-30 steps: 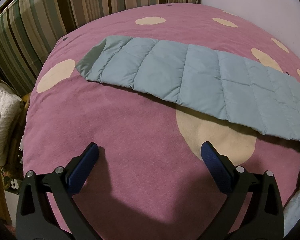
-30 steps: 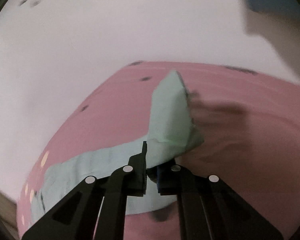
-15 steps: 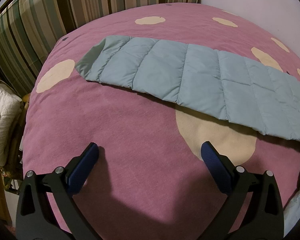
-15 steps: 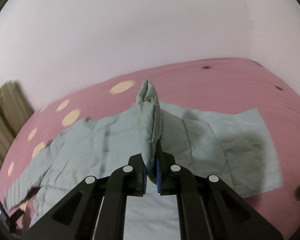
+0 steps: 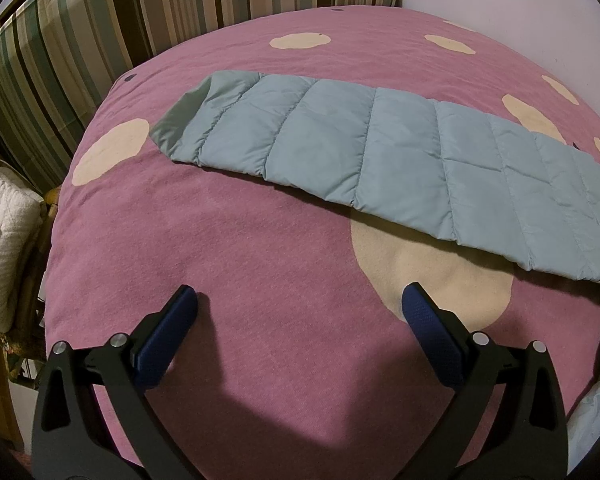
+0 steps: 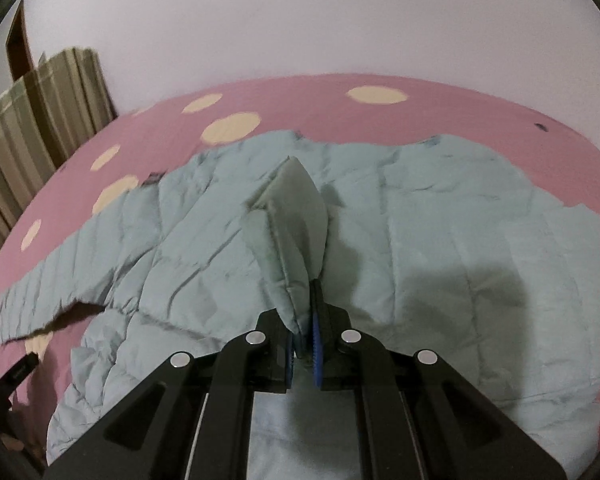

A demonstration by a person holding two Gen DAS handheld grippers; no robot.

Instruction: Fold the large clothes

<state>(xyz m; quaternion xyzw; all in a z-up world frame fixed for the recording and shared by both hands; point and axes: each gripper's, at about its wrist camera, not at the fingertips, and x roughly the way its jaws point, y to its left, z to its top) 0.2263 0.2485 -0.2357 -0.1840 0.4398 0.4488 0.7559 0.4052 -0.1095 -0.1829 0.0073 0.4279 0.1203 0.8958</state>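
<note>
A: Where's the jacket (image 6: 440, 248)?

B: Spread flat on the pink bedspread (image 5: 260, 272) with cream dots; one sleeve (image 5: 360, 152) stretches from ten o'clock toward three in the left view — well apart from the left gripper (image 5: 300, 312).

A: And that gripper?

B: Fingers spread wide over bare bedspread, nothing between them; the right gripper (image 6: 302, 350) is pressed together, pinching the cuff (image 6: 296, 232) — which stands up toward twelve o'clock above the jacket.

I count one quilted jacket (image 6: 440, 248), one spotted bed cover (image 5: 260, 272), two grippers, and one striped cushion (image 5: 160, 8).
</note>
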